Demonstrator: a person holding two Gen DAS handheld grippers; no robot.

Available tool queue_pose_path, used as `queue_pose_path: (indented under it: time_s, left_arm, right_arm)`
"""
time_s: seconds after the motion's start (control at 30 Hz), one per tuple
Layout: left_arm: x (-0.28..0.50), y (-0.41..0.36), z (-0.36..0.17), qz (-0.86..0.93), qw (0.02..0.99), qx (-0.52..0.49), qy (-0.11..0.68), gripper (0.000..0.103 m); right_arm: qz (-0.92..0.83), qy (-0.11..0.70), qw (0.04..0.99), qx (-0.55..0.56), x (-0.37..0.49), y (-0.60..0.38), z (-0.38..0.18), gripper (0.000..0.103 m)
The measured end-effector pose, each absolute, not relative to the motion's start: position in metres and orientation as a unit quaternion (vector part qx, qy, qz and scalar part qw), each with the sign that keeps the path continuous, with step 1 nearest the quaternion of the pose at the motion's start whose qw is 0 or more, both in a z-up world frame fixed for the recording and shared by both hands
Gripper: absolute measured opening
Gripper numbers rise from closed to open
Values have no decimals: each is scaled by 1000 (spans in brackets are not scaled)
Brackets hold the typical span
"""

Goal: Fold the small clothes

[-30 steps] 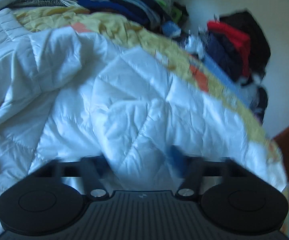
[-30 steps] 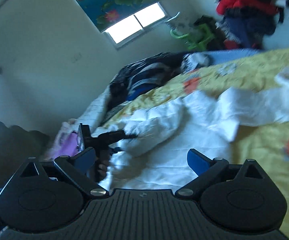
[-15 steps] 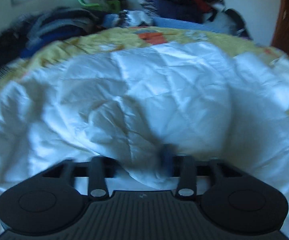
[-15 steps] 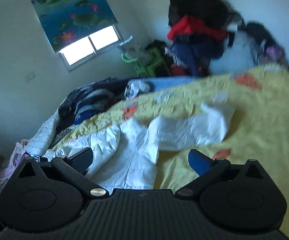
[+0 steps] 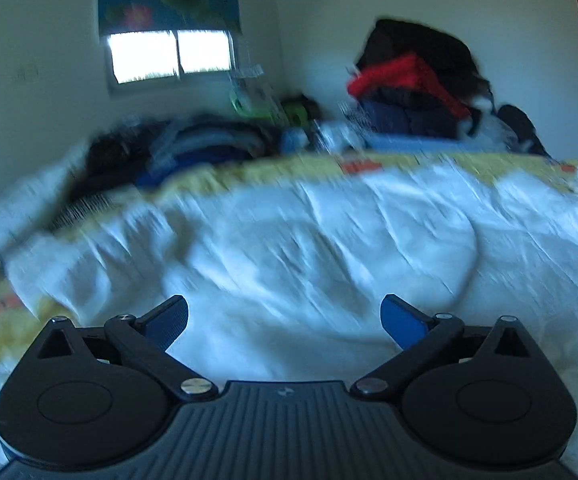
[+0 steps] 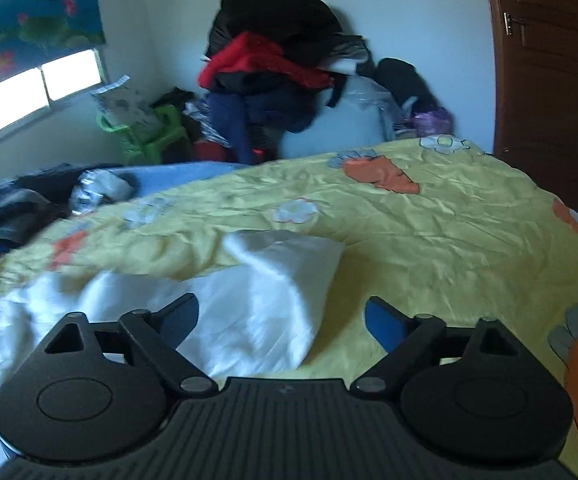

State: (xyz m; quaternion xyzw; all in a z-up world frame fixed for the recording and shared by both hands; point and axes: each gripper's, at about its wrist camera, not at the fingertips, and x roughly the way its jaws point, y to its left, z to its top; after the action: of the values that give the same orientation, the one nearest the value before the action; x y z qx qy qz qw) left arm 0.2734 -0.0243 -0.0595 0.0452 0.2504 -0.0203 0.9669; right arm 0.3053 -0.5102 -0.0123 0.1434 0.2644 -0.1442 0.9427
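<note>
A white quilted garment (image 5: 309,248) lies crumpled on the yellow bedspread (image 6: 449,232). In the left wrist view it fills the middle, blurred. My left gripper (image 5: 285,320) hovers over its near part, jaws opening wide with nothing pressed between the blue pads. In the right wrist view one white sleeve or corner (image 6: 281,280) of the garment reaches out onto the yellow cover. My right gripper (image 6: 283,320) is just above that part; its jaws are closing, the cloth lies under them, and the pads do not press on it.
A heap of dark and red clothes (image 6: 273,64) stands behind the bed by the wall. Dark folded clothes (image 5: 193,148) lie at the bed's far left. A green plastic chair (image 6: 149,132), a window (image 5: 169,58) and a brown door (image 6: 549,68) are beyond.
The left gripper let go of the white cloth, opened wide and rolled level. The right gripper swung right and dropped down to the garment's white end.
</note>
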Motion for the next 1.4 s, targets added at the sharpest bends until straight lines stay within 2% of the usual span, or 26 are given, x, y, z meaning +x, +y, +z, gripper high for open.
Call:
queue_pose_path:
  time_s: [0.1,0.27,0.3,0.33,0.37,0.4,0.43,0.63,0.73,0.93,1.1,1.27,1.33,1.37,1.4]
  left_arm:
    - [275,-30,-70,-90,946,33,311,103]
    - [257,-32,-61,-167,937,33,304,103]
    - [256,-31,-57,-177,936,22,303,103]
    - [254,-31,-52,-188,935,8,302,103]
    - [252,-29,-46,-201,933,-7,299,103]
    - [251,-27,-39,-212,932,-23,294,103]
    - [250,-27,-31,-220,932,-37,287,103]
    - [280,-34,13,-257,919,-147,261,103]
    - [319,-51,17,-278,886,-232,291,103]
    - [387,-110,3,-345,786,-364,360,103]
    - [416,-158,-9,-371,740,-395,400,103]
    - [421,-176,-10,-379,737,-394,398,102]
    - [418,-179,-10,-380,741,-383,399,92]
    - [417,-180,-10,-378,745,-375,401,78]
    - [417,-184,-9,-375,749,-366,405,51]
  right_arm:
    - [-169,297,933,112,335,-516,-33,82]
    - [-190,316,926,78,369,-523,-59,73]
    - [-196,316,925,79,374,-525,-62,66]
    - [-199,318,923,85,376,-527,-64,53]
    - [-197,322,921,99,379,-532,-67,45]
    - [-187,328,917,126,383,-537,-72,21]
    - [-181,324,917,146,383,-540,-74,13]
    - [-146,209,951,174,341,-500,-49,13]
    - [-107,170,965,170,315,-468,-39,12]
    - [-30,86,967,238,264,-435,-20,12]
    - [38,69,974,212,237,-406,-8,12]
    - [65,89,976,188,229,-390,-9,12]
    - [74,101,975,185,229,-387,-11,13]
    - [77,105,975,182,228,-383,-13,13]
    - [78,110,975,178,228,-379,-14,13]
